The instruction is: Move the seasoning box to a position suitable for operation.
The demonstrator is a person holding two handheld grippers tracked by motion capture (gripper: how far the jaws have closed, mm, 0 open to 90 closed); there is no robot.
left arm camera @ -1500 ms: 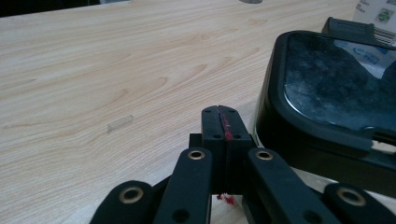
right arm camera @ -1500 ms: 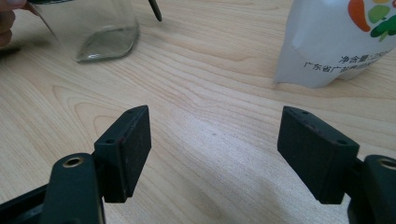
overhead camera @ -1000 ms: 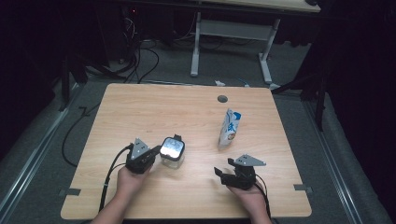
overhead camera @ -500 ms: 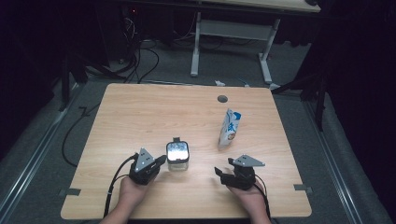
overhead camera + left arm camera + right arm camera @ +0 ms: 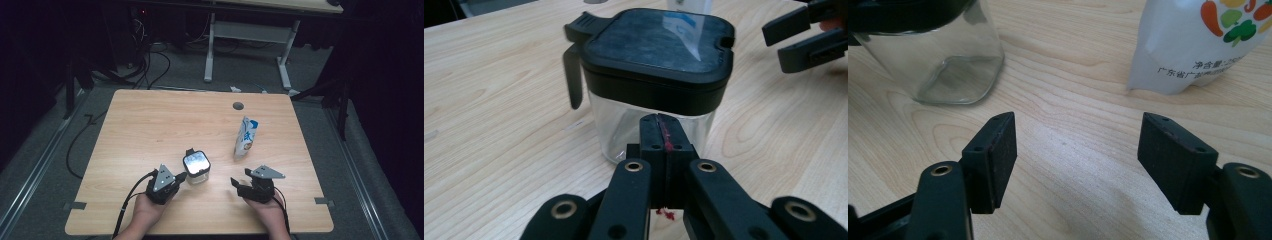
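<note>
A clear glass jar [image 5: 196, 167] with a black flip lid stands on the wooden table [image 5: 145, 125], near its front. My left gripper [image 5: 181, 176] is shut with nothing between its jaws, and its closed tips [image 5: 659, 127] sit against the jar's [image 5: 654, 65] near glass wall. A white printed pouch [image 5: 245, 137] stands to the jar's right. My right gripper [image 5: 240, 178] rests low on the table right of the jar, open. Its jaws have just been closing a little with only bare wood between them [image 5: 1078, 150]. Ahead of it are the jar [image 5: 933, 55] and the pouch [image 5: 1198, 45].
A round cable hole [image 5: 238, 106] sits in the table's far middle. A desk frame [image 5: 247, 45] and cables [image 5: 150, 60] lie on the floor beyond the far edge. The right gripper's jaws [image 5: 809, 35] show at the upper right of the left gripper view.
My left gripper moved right and toward the front edge, and the jar shifted right with it. The right hand stayed put.
</note>
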